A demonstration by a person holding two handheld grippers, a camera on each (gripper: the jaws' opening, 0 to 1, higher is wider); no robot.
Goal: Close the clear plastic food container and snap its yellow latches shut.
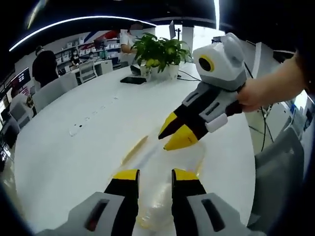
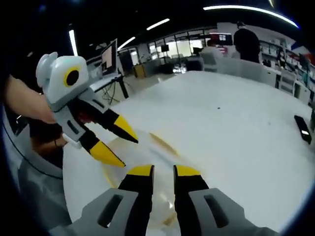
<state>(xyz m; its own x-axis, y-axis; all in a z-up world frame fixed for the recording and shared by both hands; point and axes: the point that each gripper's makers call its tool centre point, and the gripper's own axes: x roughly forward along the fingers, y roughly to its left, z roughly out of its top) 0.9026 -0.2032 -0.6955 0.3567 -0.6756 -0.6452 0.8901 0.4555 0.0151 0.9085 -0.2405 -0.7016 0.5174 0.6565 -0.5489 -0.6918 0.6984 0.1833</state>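
My left tool (image 1: 154, 173): jaws parted, empty, over clear container (image 1: 162, 206), blurred, edges hard to trace; my right tool (image 2: 163, 169): likewise parted, empty. I count two yellow latches (image 1: 134, 149) visible. White desk (image 1: 88, 137); one plant (image 1: 160, 51)

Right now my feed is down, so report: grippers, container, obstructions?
Left gripper and right gripper jaws open, holding nothing. Clear container on white table, one yellow latch showing. Nothing blocking.

table (image 1: 74, 157): smooth glossy white | container (image 1: 157, 206): clear shiny plastic, yellow latch (image 1: 134, 150) | gripper tips: matt yellow plastic
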